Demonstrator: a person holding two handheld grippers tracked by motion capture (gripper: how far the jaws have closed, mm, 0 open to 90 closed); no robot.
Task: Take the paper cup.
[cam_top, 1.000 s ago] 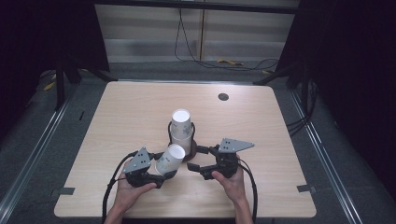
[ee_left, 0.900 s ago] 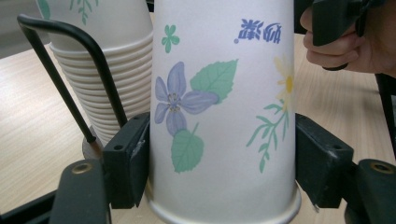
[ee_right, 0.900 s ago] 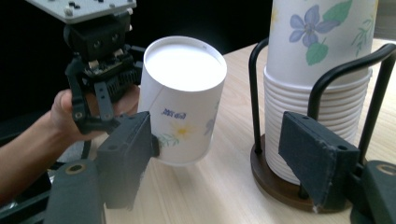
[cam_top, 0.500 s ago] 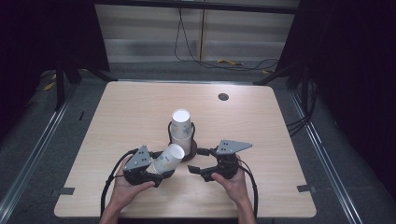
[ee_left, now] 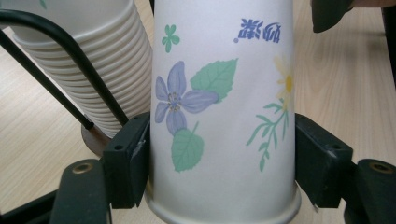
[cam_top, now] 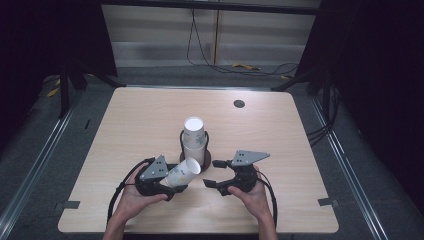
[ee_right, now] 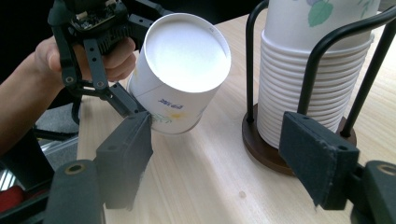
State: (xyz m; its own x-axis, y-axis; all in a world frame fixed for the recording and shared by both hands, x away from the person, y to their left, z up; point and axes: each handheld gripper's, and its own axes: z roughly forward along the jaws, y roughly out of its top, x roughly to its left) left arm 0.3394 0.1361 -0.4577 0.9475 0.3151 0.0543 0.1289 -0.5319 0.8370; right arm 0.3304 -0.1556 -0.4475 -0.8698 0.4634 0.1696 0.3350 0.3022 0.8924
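Observation:
A white paper cup with printed flowers (cam_top: 184,172) lies tilted in my left gripper (cam_top: 175,181), its closed bottom pointing to the right. In the left gripper view both jaws press the cup (ee_left: 219,116) near its rim. Just beyond it a stack of cups (cam_top: 194,137) stands upside down in a black wire holder on a round wooden base. My right gripper (cam_top: 210,174) is open to the right of the held cup, with nothing between its jaws. In the right gripper view (ee_right: 215,154) the held cup (ee_right: 182,70) is ahead on the left and the stack (ee_right: 303,88) on the right.
The wooden table (cam_top: 280,140) has a small dark round hole (cam_top: 239,104) near its far edge. Cables lie on the floor behind the table. Both hands rest near the front edge, with bare table on either side.

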